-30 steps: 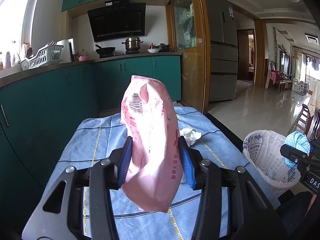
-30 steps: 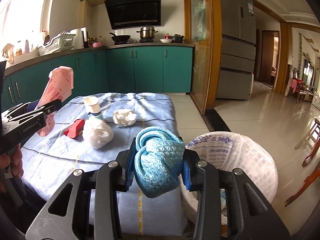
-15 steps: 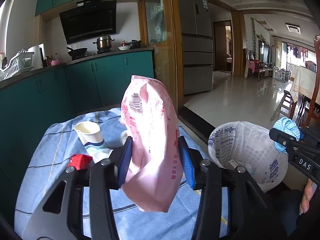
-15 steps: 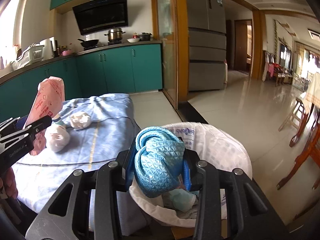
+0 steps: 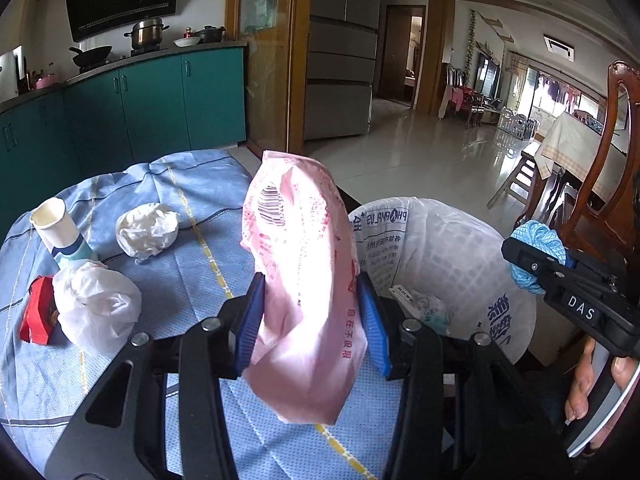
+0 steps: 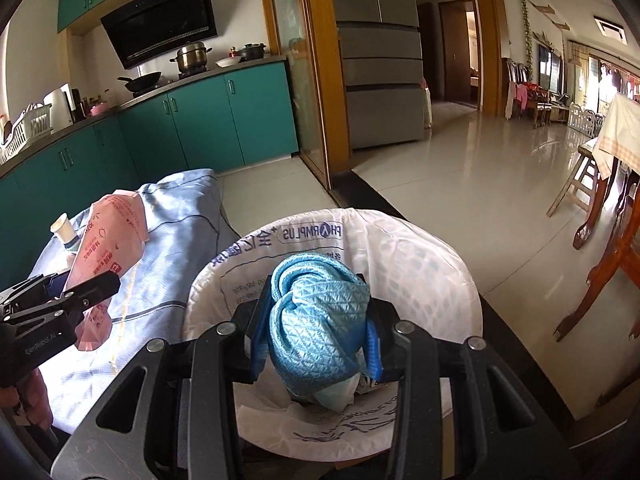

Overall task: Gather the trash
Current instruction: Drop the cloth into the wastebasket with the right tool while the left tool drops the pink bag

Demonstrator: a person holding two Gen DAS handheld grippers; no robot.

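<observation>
The right gripper (image 6: 316, 340) is clamping a blue cloth (image 6: 318, 320) over the lined bin (image 6: 420, 248), the left gripper (image 5: 312, 316) is pinching a pink packet (image 5: 304, 280) beside it, while a cup (image 5: 54, 224), two wads (image 5: 146, 228) and a red scrap (image 5: 34, 316) are awaiting collection beyond.

Teal cabinets (image 6: 208, 120) run along the kitchen wall under a dark counter; a steel pot (image 6: 191, 56) and a black pan (image 6: 140, 80) sit on the hob beneath a black extractor hood (image 6: 160, 20); a grey refrigerator (image 6: 380, 52) stands past the wooden door frame (image 6: 320, 80); a carved wooden chair (image 5: 600, 168) stands at the right on the glossy tiled floor (image 6: 480, 184).
</observation>
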